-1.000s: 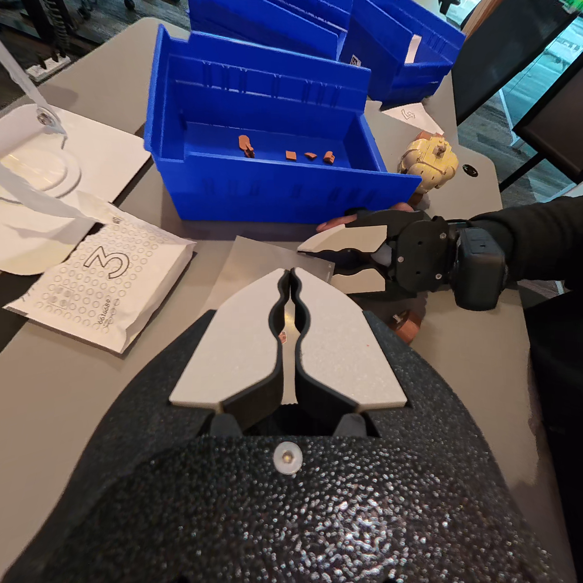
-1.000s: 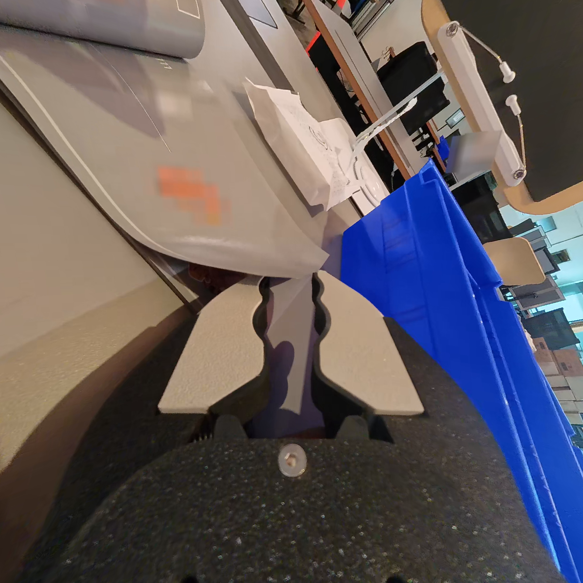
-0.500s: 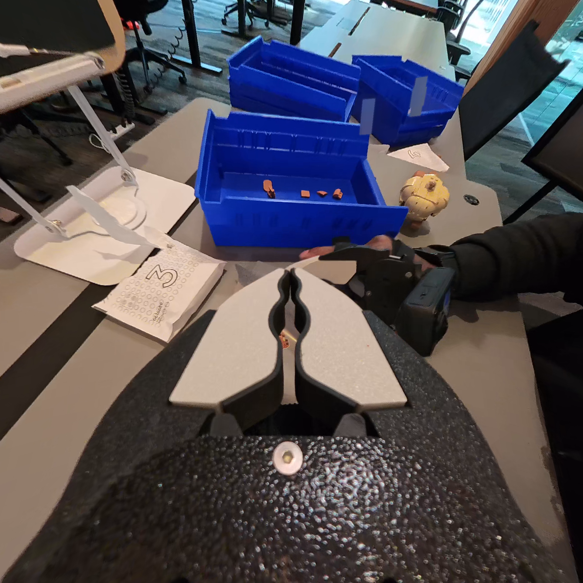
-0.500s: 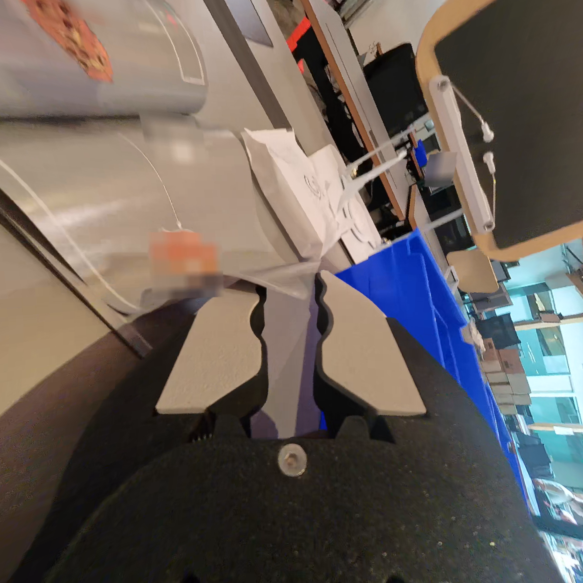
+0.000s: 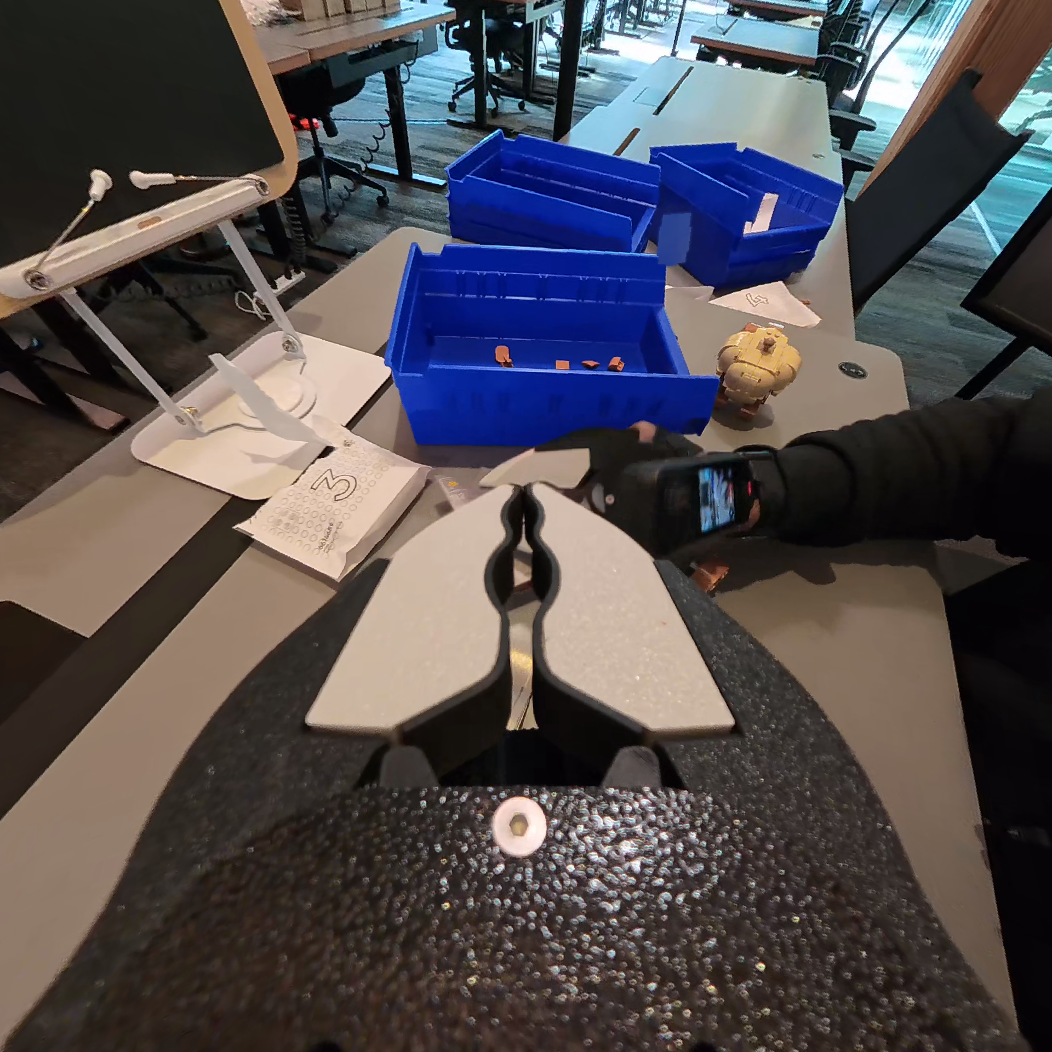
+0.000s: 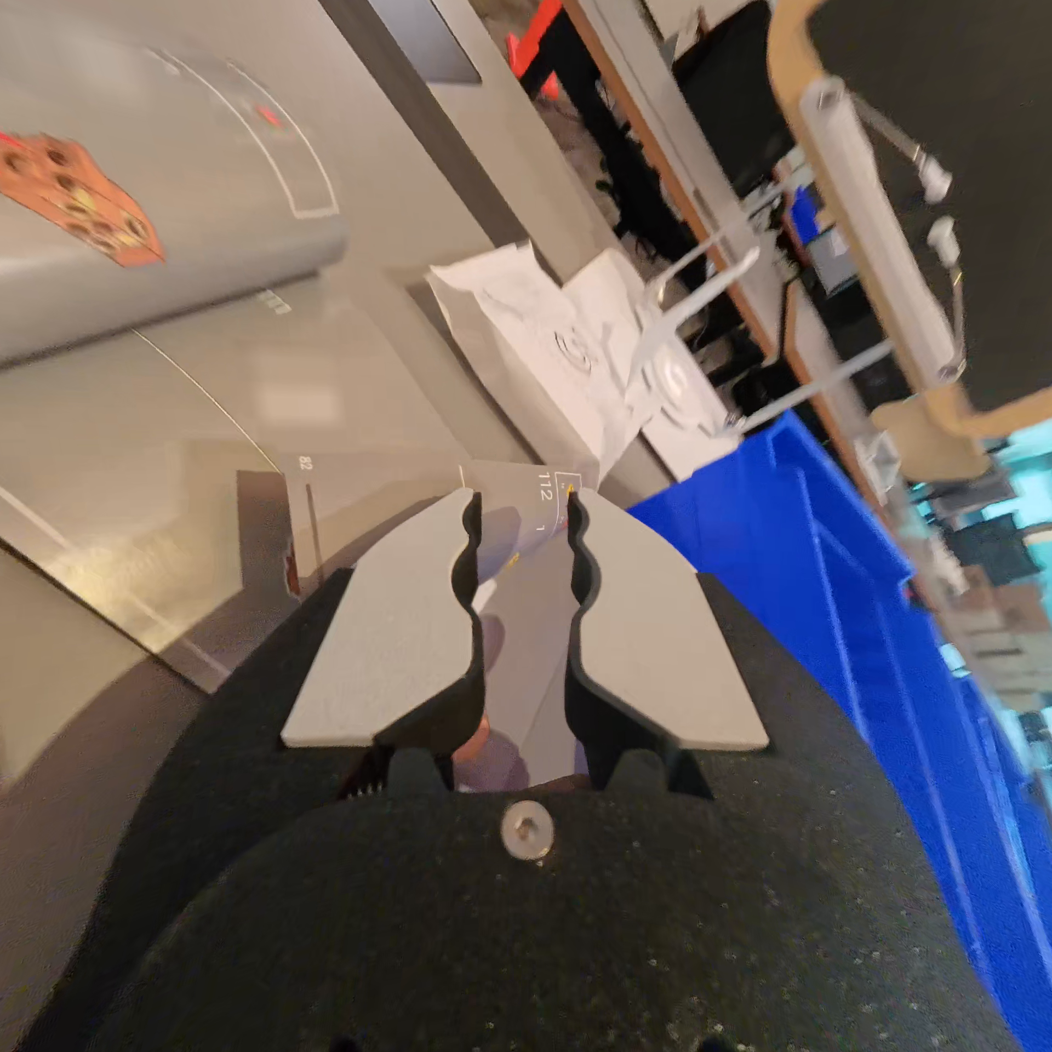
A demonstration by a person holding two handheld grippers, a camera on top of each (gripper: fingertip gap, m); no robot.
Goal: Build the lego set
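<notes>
Left gripper (image 5: 522, 501) pinched closed on a grey booklet page (image 5: 521, 643), right gripper (image 6: 524, 501) part-open astride another page (image 6: 541, 495) – pads not visibly pressing – blue bin (image 5: 546, 393) at twelve o'clock with four brown bricks (image 5: 561, 361), tan brick model (image 5: 757, 364) at one o'clock.

The left gripper (image 5: 522, 494) has its fingers (image 5: 444, 615) pressed together. The right gripper (image 6: 524, 501) lies tipped on its side, fingers (image 6: 643, 615) apart, held by a black-sleeved arm (image 5: 888, 484).
</notes>
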